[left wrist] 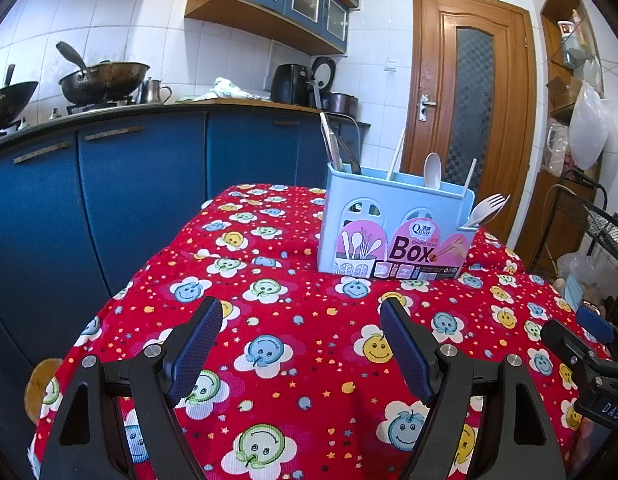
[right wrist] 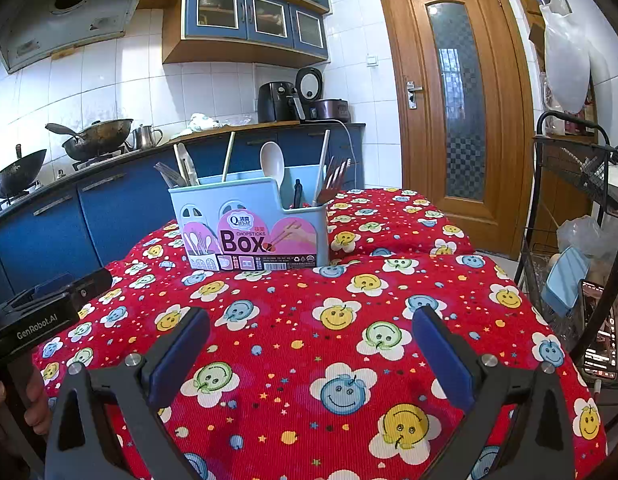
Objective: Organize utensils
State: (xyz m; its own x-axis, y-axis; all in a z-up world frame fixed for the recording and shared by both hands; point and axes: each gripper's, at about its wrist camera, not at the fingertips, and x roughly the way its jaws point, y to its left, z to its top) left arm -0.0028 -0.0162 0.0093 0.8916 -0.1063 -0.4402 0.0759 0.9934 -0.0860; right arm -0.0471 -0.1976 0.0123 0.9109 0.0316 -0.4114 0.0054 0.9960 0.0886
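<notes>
Box [left wrist: 397,232] stands at 12–1 o'clock from left gripper [left wrist: 301,320], 11–12 from right gripper [right wrist: 311,330]; well apart from both. Utensils upright inside. Both jaws apart, empty. Neither hand clearly nearer.

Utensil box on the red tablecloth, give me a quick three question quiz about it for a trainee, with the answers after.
1. True or false: the blue utensil box stands upright on the red tablecloth.
2. Which sticks up near the box's middle: A) white spoon, B) whisk, C) ladle?
3. Fill in: neither the left gripper nor the right gripper holds anything; both sets of jaws are ____.

Key: 1 true; 2 A; 3 open.
</notes>
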